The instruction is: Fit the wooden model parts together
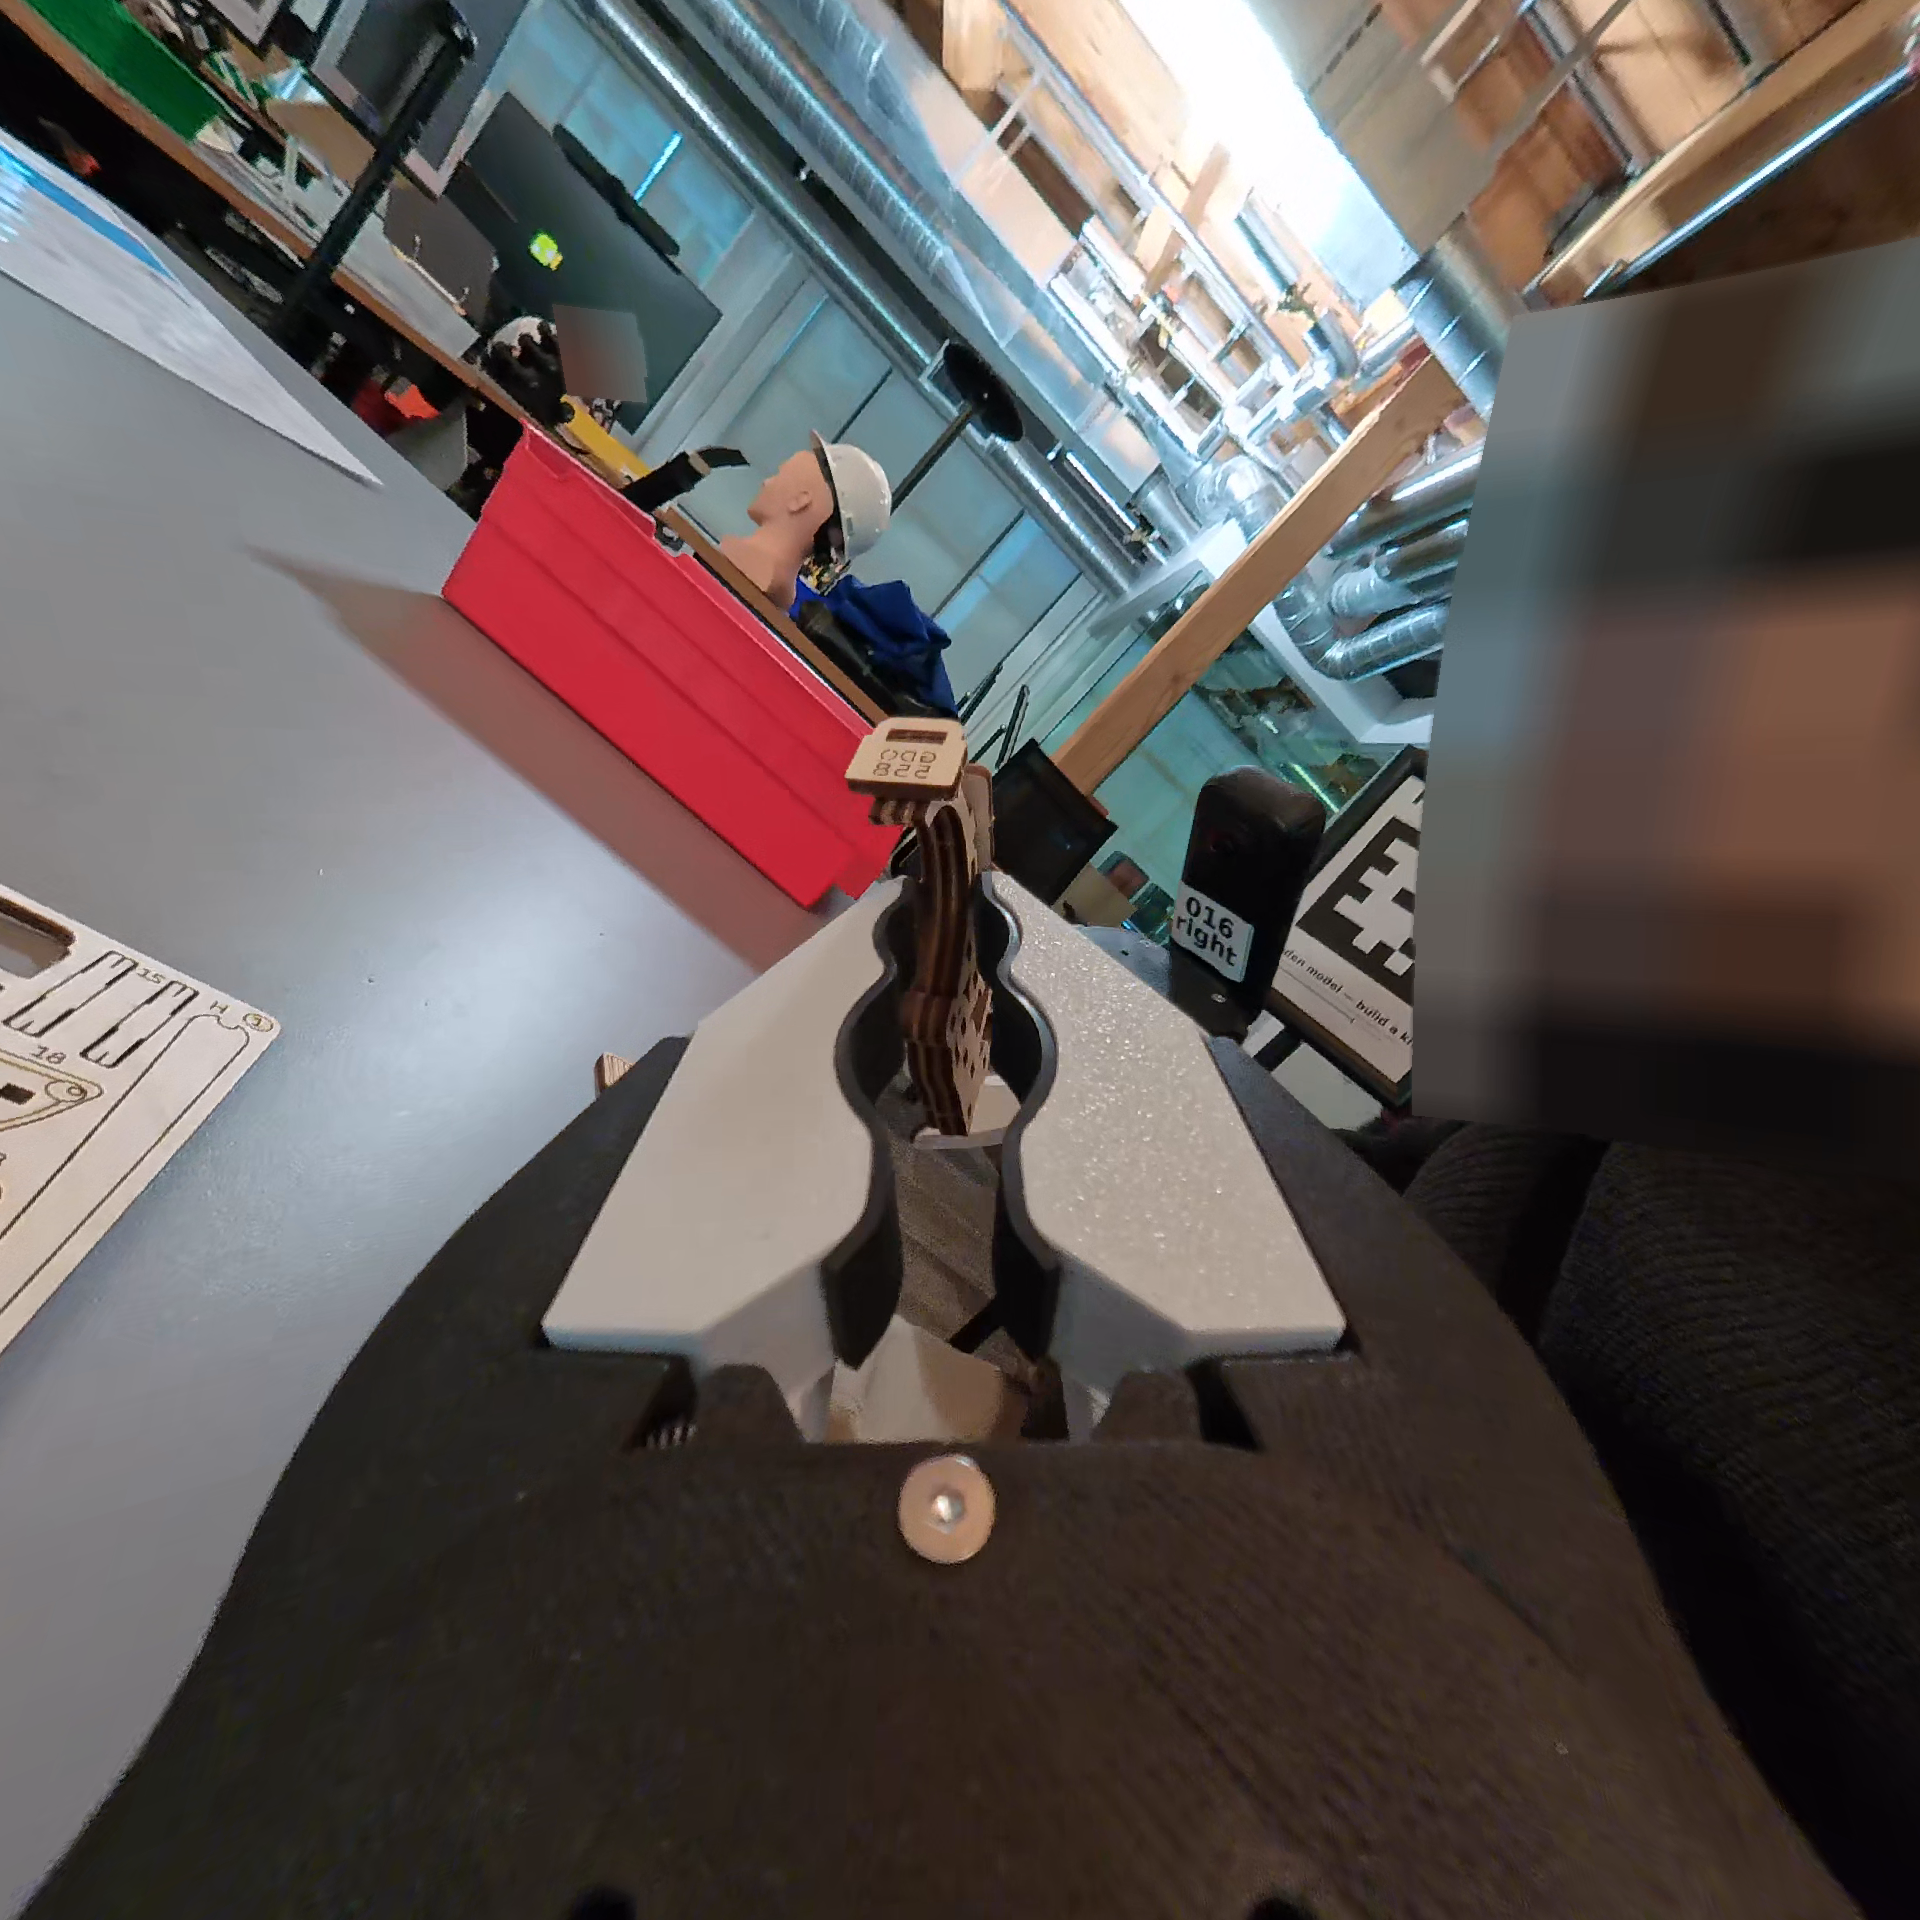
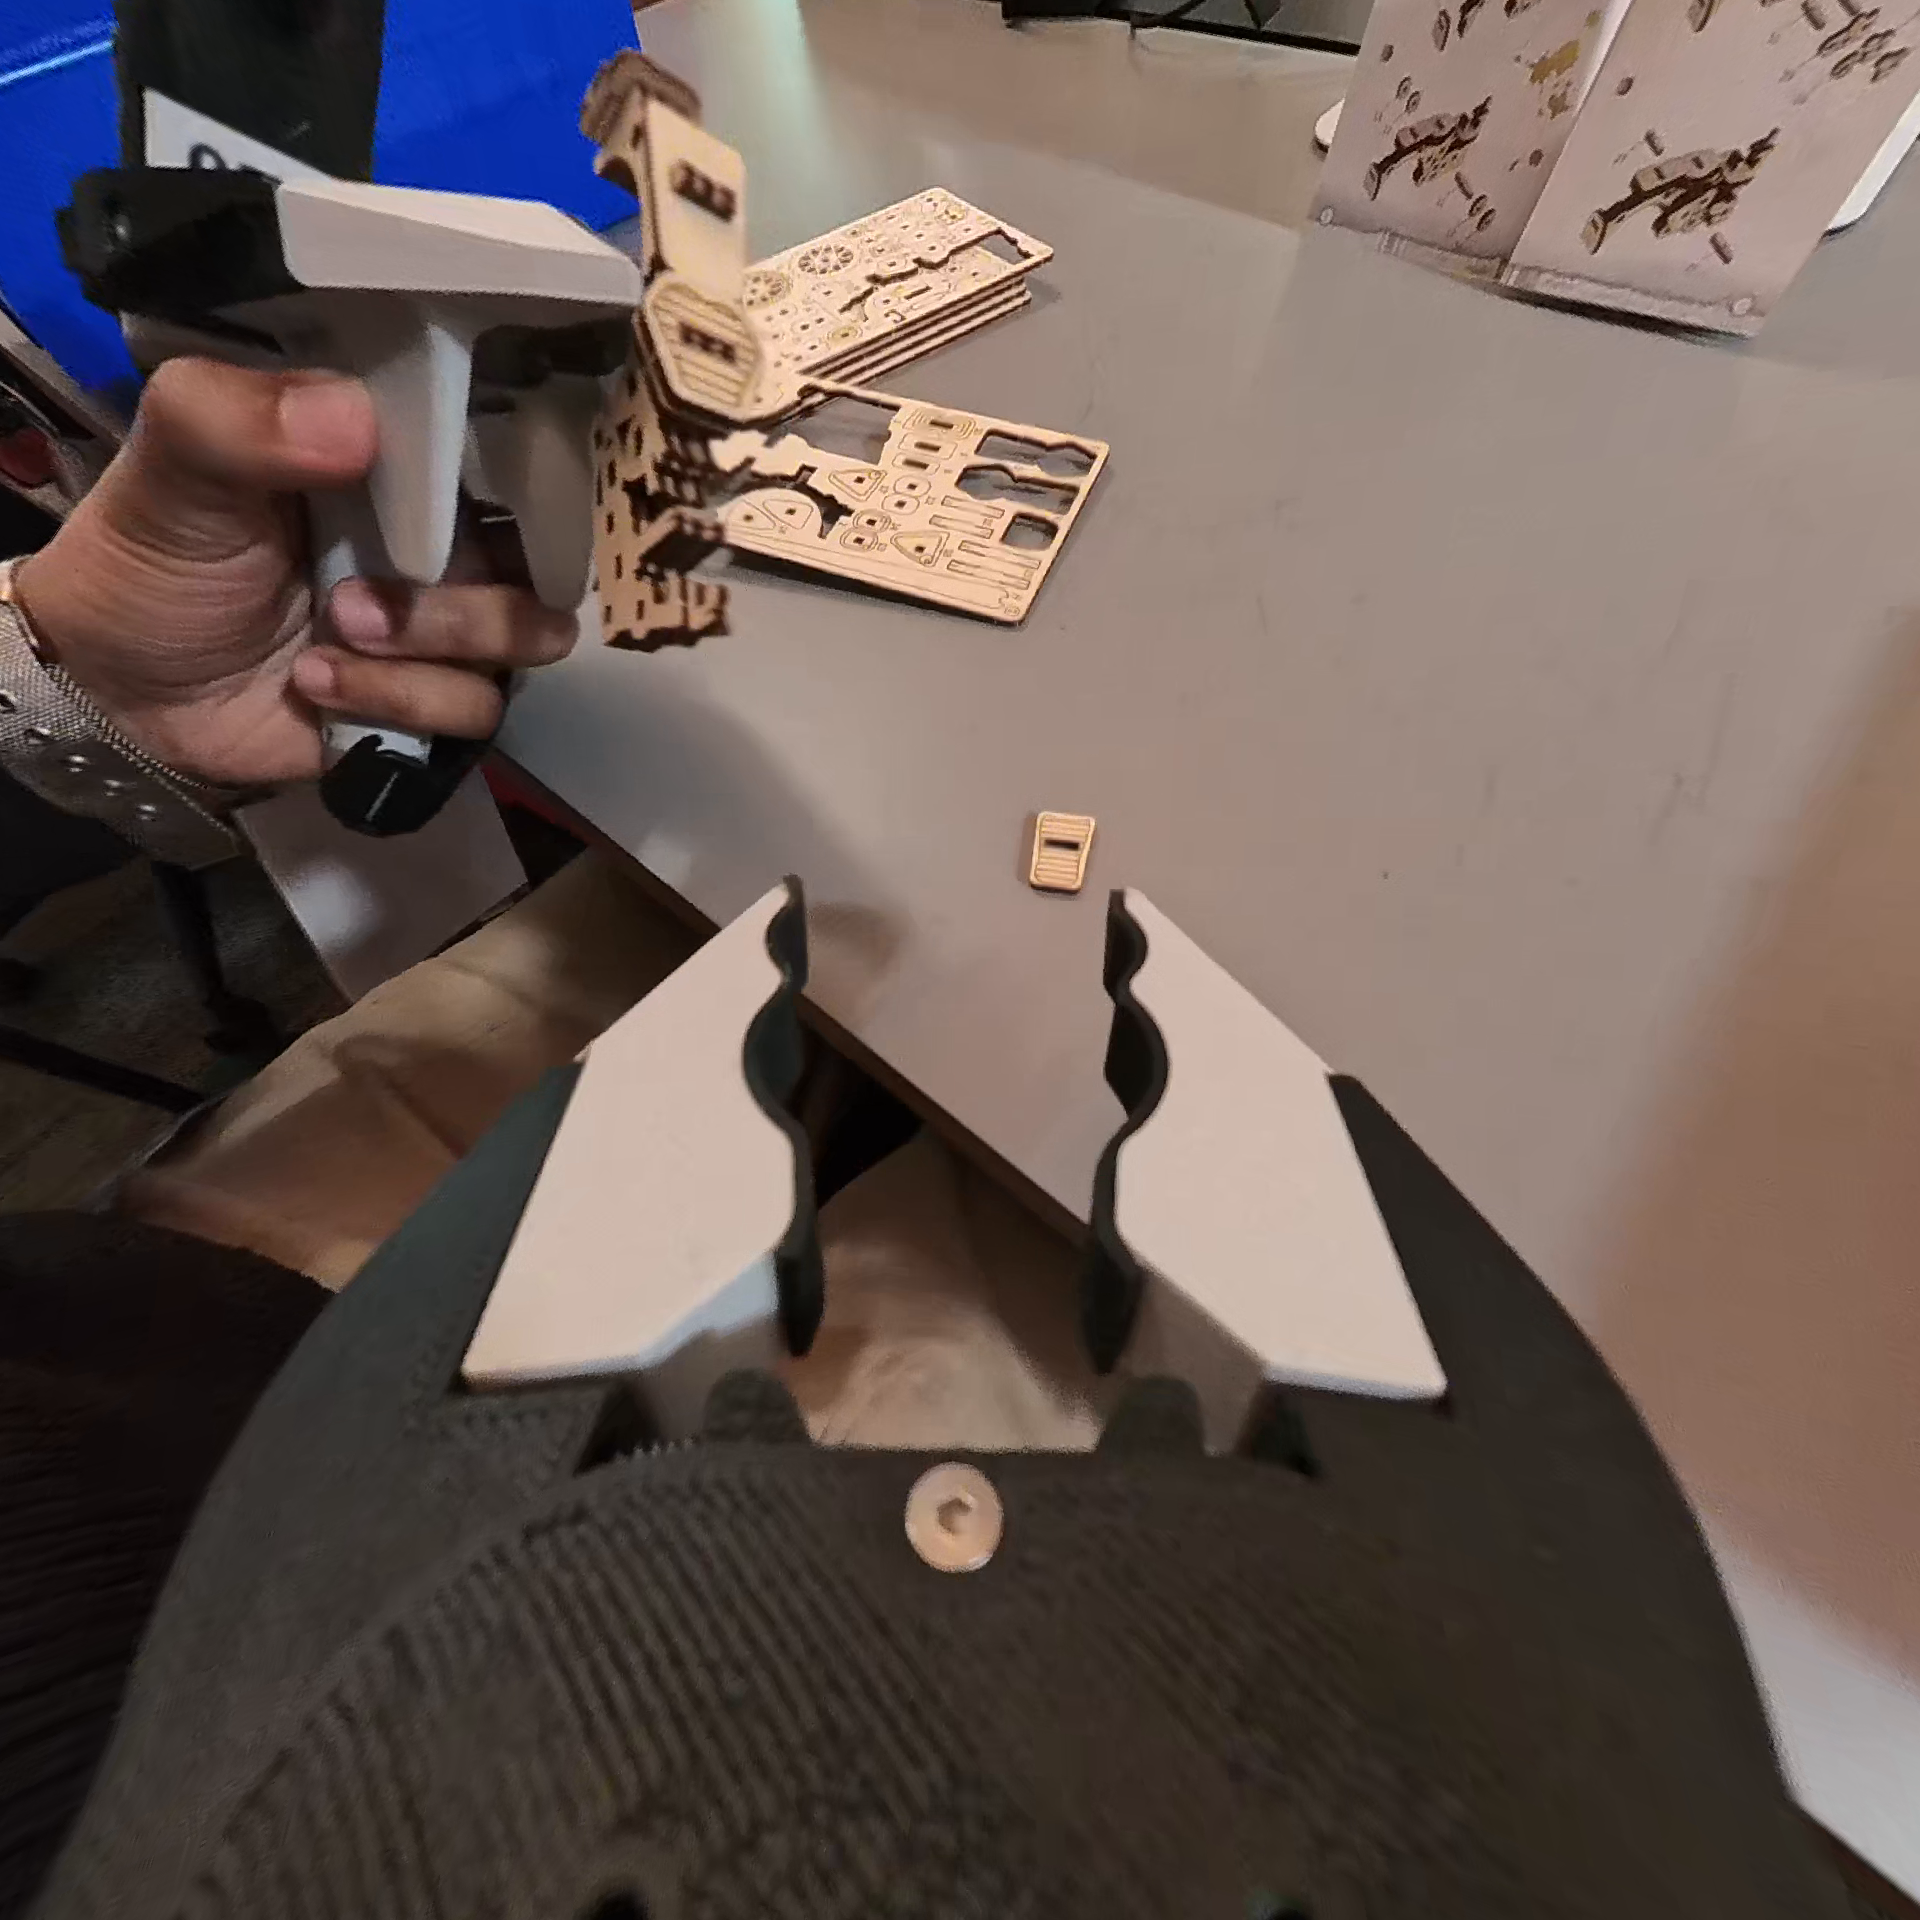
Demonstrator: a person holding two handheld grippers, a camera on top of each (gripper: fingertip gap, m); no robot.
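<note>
The left gripper is pressed together on a partly built wooden model, pinching its layered plywood body between the two grey fingers; the model stands up out of the tips, capped by a small flat wooden plate. In the right wrist view the same left gripper is held up above the near edge of the grey table by a hand wrapped around its handle, and the model hangs from it in the air, clear of the tabletop. The right gripper is spread wide with nothing between its fingers, and it sits low over the table edge. Just beyond its tips a small loose wooden piece with a slot in it lies flat on the table. Farther back lie a punched-out wooden sheet and, behind it, a short stack of more sheets. Open instruction pages stand at the far right of the table. From the left wrist view a red bin rests on the table, and another part sheet lies at the left edge.
</note>
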